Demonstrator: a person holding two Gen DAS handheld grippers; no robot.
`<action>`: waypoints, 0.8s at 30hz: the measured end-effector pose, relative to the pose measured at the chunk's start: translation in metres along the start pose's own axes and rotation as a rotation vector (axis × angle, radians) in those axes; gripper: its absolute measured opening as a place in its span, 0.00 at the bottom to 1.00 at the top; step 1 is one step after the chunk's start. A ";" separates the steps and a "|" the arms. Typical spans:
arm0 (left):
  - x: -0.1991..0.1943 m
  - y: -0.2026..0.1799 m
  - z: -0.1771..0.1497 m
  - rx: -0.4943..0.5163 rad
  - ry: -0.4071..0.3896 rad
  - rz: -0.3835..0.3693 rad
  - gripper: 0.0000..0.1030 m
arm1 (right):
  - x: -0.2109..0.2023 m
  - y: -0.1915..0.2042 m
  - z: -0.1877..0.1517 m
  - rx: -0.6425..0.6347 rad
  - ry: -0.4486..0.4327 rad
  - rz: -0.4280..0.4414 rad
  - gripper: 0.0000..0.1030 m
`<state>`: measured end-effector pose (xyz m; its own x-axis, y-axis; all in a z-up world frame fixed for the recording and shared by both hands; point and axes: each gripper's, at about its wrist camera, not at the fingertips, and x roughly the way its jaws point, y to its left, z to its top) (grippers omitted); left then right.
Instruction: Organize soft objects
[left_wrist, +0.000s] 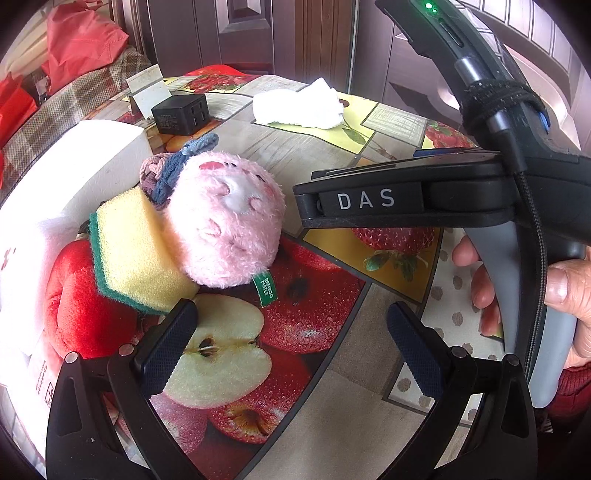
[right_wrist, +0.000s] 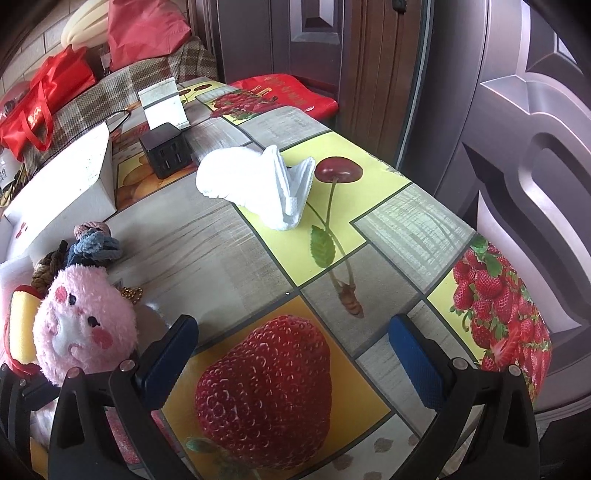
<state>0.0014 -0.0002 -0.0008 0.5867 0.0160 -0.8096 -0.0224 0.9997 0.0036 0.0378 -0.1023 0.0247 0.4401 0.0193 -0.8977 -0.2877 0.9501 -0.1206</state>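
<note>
A pink plush toy (left_wrist: 225, 221) lies on the fruit-print table, pressed against a yellow and green sponge (left_wrist: 136, 254) and a red plush apple (left_wrist: 74, 299). Blue and mauve hair ties (left_wrist: 173, 170) rest behind its head. My left gripper (left_wrist: 291, 325) stands open just in front of this pile, holding nothing. A folded white towel (right_wrist: 255, 184) lies alone farther back on the table. My right gripper (right_wrist: 295, 339) hangs open over a printed strawberry, well short of the towel. The pink plush toy (right_wrist: 85, 325) sits to its left, next to the hair ties (right_wrist: 92, 243).
A white box (left_wrist: 85, 166) stands left of the pile. A black charger cube (right_wrist: 166, 147) and a small white stand (right_wrist: 166, 99) sit at the back. The other gripper's body (left_wrist: 406, 195) and a person's hand (left_wrist: 561, 295) fill the right of the left wrist view. The table edge (right_wrist: 509, 266) drops toward a door.
</note>
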 end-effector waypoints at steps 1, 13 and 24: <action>0.000 0.000 0.000 0.000 0.000 0.000 0.99 | 0.000 0.000 0.000 0.001 -0.001 0.001 1.00; 0.000 0.000 0.000 0.000 0.000 0.000 0.99 | 0.000 0.001 0.001 -0.004 0.001 0.005 1.00; 0.000 0.000 -0.001 -0.001 0.000 -0.001 0.99 | -0.001 0.003 0.001 -0.008 -0.004 0.035 1.00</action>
<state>0.0009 0.0000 -0.0012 0.5870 0.0151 -0.8095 -0.0226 0.9997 0.0023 0.0374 -0.0997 0.0257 0.4332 0.0543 -0.8997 -0.3098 0.9463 -0.0921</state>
